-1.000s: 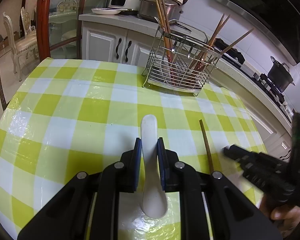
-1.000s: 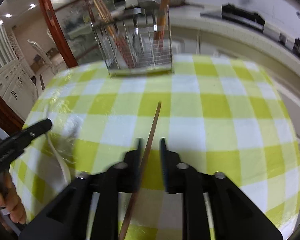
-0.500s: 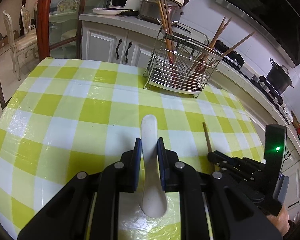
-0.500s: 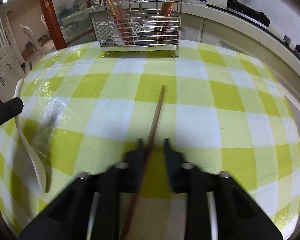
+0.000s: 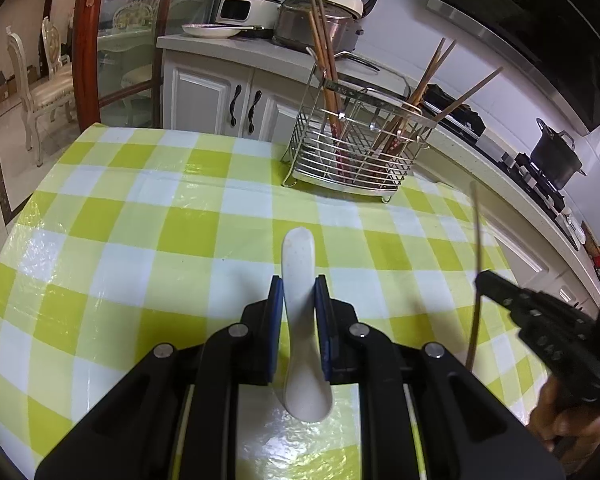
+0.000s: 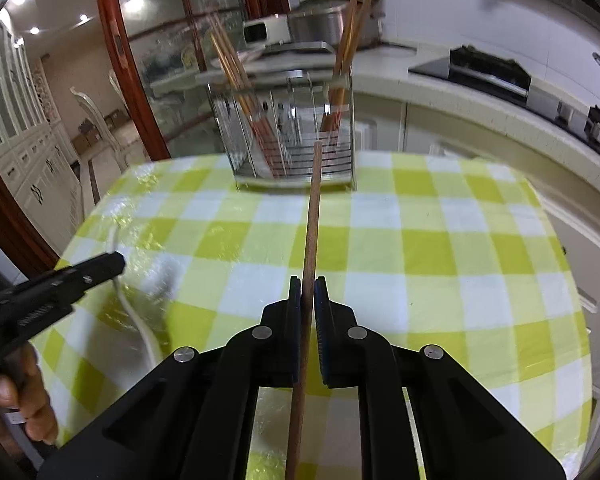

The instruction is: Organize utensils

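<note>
My left gripper is shut on a white ceramic spoon that lies on the yellow-checked tablecloth, bowl towards me. My right gripper is closing the last bit on a brown wooden chopstick, and its pads press the stick. The chopstick is raised off the cloth and points at the wire utensil rack. In the left wrist view the right gripper hangs at the right with the chopstick standing steeply. The rack holds several chopsticks. The left gripper and the spoon show at the left.
Behind the table runs a white counter with a plate, a pot and rice cookers. A stove with a black pot is at the right. A glass door with a red wooden frame stands at the left.
The right gripper has shut on the chopstick and lifted it off the cloth, so it now points up towards the rack. The left gripper and the spoon have not moved.
</note>
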